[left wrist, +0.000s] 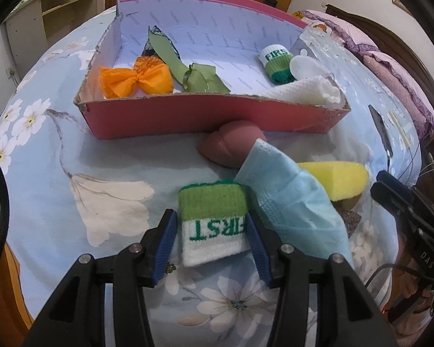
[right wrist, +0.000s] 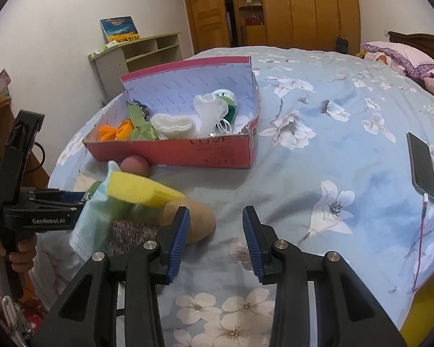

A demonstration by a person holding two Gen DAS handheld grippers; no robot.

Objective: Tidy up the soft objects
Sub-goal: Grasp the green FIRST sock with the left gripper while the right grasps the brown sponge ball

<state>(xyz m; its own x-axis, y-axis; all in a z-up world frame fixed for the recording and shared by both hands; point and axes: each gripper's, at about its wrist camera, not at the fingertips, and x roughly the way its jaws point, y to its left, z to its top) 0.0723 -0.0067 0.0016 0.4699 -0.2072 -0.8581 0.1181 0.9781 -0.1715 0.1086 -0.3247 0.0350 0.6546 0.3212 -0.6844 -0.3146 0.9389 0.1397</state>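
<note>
Wristband: The green-and-white wristband [left wrist: 212, 222] lies on the bed [left wrist: 72, 156] between your left gripper [left wrist: 211, 248] fingers, at 6 o'clock from the box.
Left fingers: Both pads flank its white end, about touching; whether they grip it, I cannot tell.
Neighbour: The blue mask [left wrist: 292, 196] overlaps its 3 o'clock edge, so squeeze mid-band and lift straight to avoid dragging it.
Box: The red box [left wrist: 205, 115] at 12 o'clock already holds its twin.
Right fingers: Your right gripper [right wrist: 214, 243] hangs wide open, holding nothing, beside the tan ball [right wrist: 199, 219].
</note>
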